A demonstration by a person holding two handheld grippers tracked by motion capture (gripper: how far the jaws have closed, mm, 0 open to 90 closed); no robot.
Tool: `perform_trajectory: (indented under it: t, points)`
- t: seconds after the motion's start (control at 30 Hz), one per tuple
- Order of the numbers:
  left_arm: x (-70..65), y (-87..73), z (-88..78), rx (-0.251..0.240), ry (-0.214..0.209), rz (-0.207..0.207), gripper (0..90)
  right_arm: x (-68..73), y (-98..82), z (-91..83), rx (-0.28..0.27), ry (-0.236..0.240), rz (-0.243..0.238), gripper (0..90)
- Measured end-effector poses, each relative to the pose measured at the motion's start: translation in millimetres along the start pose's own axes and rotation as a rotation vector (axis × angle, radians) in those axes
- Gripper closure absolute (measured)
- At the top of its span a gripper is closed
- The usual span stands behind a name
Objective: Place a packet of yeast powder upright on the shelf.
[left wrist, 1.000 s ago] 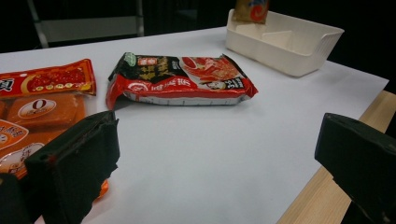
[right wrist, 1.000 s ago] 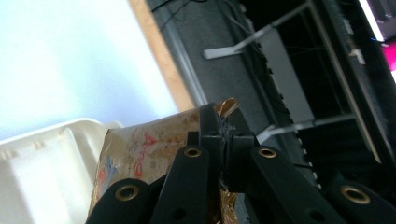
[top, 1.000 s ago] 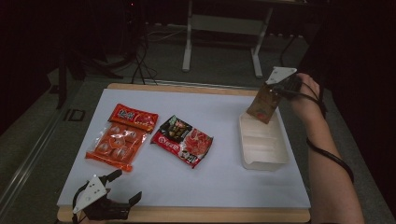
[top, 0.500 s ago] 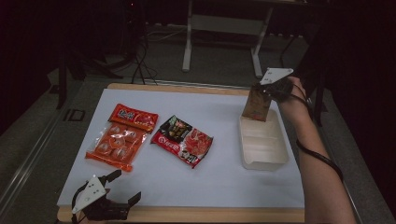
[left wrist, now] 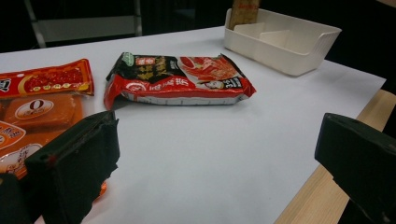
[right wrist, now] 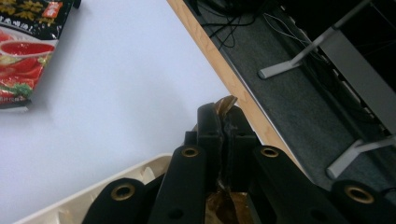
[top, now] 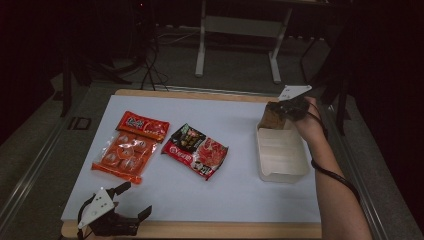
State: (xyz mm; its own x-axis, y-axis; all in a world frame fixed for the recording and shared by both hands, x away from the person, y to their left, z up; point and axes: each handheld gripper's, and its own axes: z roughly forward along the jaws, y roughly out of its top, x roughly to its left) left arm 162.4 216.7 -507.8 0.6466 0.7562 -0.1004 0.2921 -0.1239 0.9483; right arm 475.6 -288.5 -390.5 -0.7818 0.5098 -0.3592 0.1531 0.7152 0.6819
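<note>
My right hand-held gripper (top: 286,106) pinches a brown packet (top: 271,119), upright over the bin's (top: 281,172) 12 o'clock end, directly above it. My left hand-held gripper (top: 131,200) sits open at the table's (top: 240,192) 7 o'clock corner.

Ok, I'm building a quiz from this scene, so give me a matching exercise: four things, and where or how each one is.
Things:
1. brown packet
2. noodle pack
3. left gripper
4. white bin

States:
A. open, at the table's near edge
B. pinched in the right gripper
C. flat in mid-table
D. under the raised packet, dividers inside

Pairs: 1-B, 2-C, 3-A, 4-D
</note>
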Motion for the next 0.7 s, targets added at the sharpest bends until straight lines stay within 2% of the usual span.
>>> perform_trajectory:
  t: [0.13, 0.2, 0.23, 0.33, 0.4, 0.47, 0.53, 0.6, 0.63, 0.67, 0.7]
  points:
    - [-0.2, 0.1, 0.2, 0.001, -0.002, 0.001, 0.6, -0.6, 0.0, -1.6, 0.008, -0.003, 0.013, 85.4]
    - [-0.3, 0.3, -0.1, -0.001, -0.002, 0.001, 0.5, -0.6, 1.8, -3.8, 0.019, -0.020, 0.029, 78.9]
    - [-0.3, 0.3, -0.2, 0.000, -0.001, 0.001, 0.6, -1.0, 2.5, -5.5, 0.024, -0.023, 0.027, 78.8]
    - [-0.6, 0.4, -0.1, -0.002, -0.002, 0.002, 0.6, -1.6, 3.8, -11.3, 0.011, -0.029, 0.034, 77.4]
    - [-0.9, 0.5, 0.3, -0.001, -0.004, 0.004, 0.6, -3.8, 5.9, -21.4, -0.038, -0.038, 0.061, 74.0]
    - [-1.5, 0.8, 0.8, -0.001, -0.007, 0.006, 0.6, -4.9, 7.4, -28.4, -0.053, -0.041, 0.101, 73.7]
    - [-2.2, 1.2, 1.3, -0.002, -0.010, 0.009, 0.6, -4.8, 7.7, -31.8, -0.066, -0.039, 0.114, 72.6]
    - [-3.3, 1.5, 2.2, -0.003, -0.016, 0.013, 0.6, -3.5, 8.4, -39.3, -0.080, -0.058, 0.134, 71.2]
    - [-4.0, 1.8, 2.6, -0.002, -0.016, 0.017, 0.6, -1.4, 7.9, -47.0, -0.122, -0.058, 0.171, 70.5]
    - [-4.7, 2.2, 3.1, -0.003, -0.017, 0.020, 0.6, -0.4, 7.8, -50.5, -0.133, -0.064, 0.199, 70.1]
    - [-5.0, 2.7, 3.4, -0.003, -0.018, 0.024, 0.6, -0.4, 7.8, -50.5, -0.133, -0.064, 0.199, 70.1]
